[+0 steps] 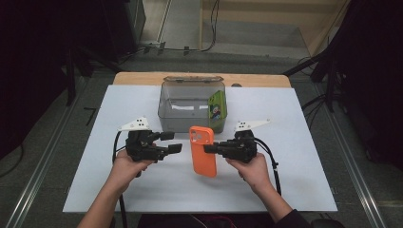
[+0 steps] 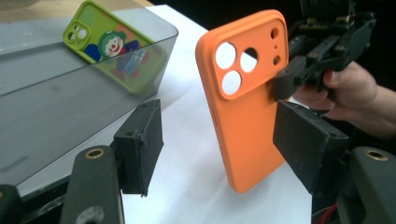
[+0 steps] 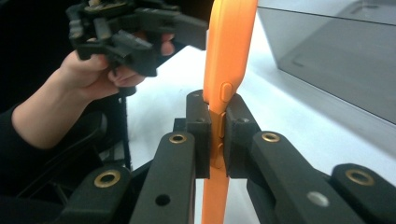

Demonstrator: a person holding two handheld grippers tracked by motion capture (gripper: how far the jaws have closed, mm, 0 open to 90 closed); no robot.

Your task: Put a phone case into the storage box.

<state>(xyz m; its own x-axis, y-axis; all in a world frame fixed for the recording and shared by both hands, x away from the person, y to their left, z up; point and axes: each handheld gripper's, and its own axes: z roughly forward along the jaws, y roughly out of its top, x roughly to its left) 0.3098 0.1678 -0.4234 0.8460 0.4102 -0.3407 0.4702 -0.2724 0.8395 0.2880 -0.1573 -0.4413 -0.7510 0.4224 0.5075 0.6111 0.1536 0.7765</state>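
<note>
The right gripper [image 1: 207, 148] is pinching the orange phone case [image 1: 203, 150] by its edge, holding it above the white table [image 1: 294, 185], near the clear bin [image 1: 190, 102]. The left gripper [image 1: 177, 141] is standing open, holding nothing. Next it probably needs lifting over the bin's wall beside the green case [image 1: 217, 110].

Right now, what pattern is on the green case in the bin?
A clown picture on the green case; left gripper view shows it best.

An orange phone case [image 2: 243, 107] is held upright over the white tabletop [image 2: 196, 154] by the right tool [image 2: 292, 79], between the left tool's [image 2: 219, 140] parted jaws, untouched.
</note>
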